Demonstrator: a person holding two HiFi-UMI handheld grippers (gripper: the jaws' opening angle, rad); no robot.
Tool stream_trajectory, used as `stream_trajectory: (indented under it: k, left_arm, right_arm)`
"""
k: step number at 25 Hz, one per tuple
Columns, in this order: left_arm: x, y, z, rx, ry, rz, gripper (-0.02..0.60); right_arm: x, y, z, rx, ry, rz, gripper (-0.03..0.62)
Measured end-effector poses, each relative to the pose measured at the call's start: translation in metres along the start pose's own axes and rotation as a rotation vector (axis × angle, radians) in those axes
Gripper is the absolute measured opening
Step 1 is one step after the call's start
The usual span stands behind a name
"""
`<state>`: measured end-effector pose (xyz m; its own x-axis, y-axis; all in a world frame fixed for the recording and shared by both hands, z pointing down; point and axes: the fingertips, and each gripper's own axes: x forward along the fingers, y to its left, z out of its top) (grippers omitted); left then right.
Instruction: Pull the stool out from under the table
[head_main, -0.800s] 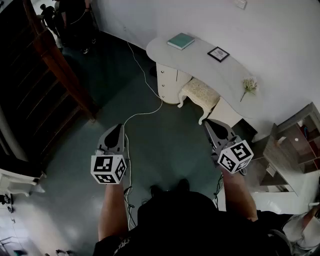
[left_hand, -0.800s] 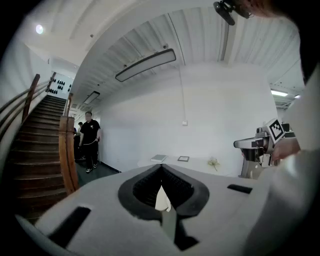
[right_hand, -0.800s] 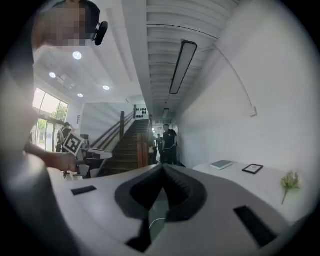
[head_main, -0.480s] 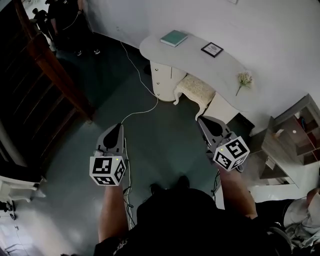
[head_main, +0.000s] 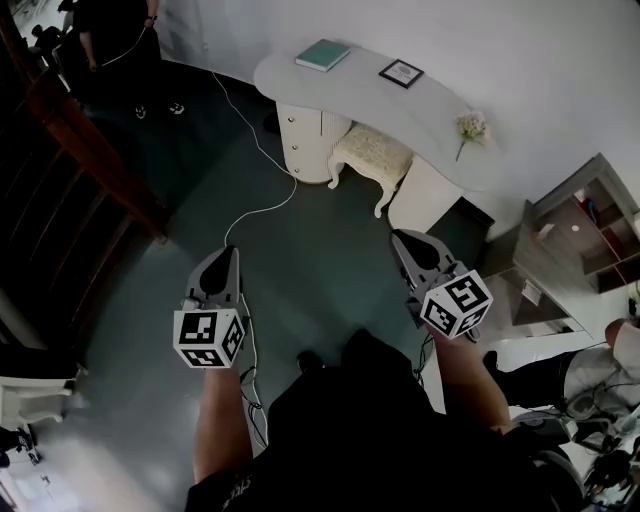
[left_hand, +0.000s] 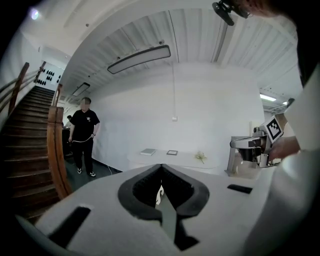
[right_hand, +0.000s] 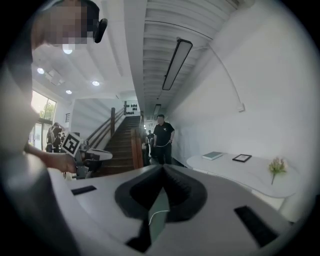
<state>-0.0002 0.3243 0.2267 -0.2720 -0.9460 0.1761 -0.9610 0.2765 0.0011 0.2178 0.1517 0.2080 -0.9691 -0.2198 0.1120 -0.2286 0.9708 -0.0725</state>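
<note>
The stool (head_main: 372, 158), with a cream cushion and white curved legs, stands tucked part-way under the white curved table (head_main: 300, 78) against the far wall. Both grippers are held over the dark green floor, well short of the stool. My left gripper (head_main: 229, 256) is shut and holds nothing. My right gripper (head_main: 399, 240) is shut too, also empty, and it is the nearer one to the stool. In the left gripper view the closed gripper (left_hand: 161, 168) points toward the table (left_hand: 170, 159). In the right gripper view the closed gripper (right_hand: 162, 168) has the table (right_hand: 250, 172) at its right.
On the table lie a teal book (head_main: 323, 54), a framed picture (head_main: 401, 72) and a small flower bunch (head_main: 468, 127). A white cable (head_main: 262, 210) runs across the floor. A wooden stair rail (head_main: 90, 150) stands at left, a shelf unit (head_main: 570, 250) at right, and a person (head_main: 115, 40) at the back.
The head view has shifted, so the table and stool now sit higher and further left. Both grippers stay shut and keep about the same places low in the view.
</note>
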Motion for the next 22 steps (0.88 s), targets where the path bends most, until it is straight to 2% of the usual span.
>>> stream_trajectory:
  k: [8, 15, 22]
  left_arm:
    - [0.016, -0.015, -0.031, -0.018, 0.056, -0.097, 0.009]
    - [0.040, -0.016, -0.015, 0.005, 0.050, -0.127, 0.009]
    - [0.093, -0.001, -0.021, 0.002, 0.113, -0.124, 0.009]
  right_arm:
    - [-0.007, 0.004, -0.035, 0.065, 0.054, -0.044, 0.005]
    - [0.030, -0.008, -0.028, 0.080, 0.035, 0.001, 0.006]
    - [0.088, -0.043, -0.028, 0.109, 0.043, 0.044, 0.006]
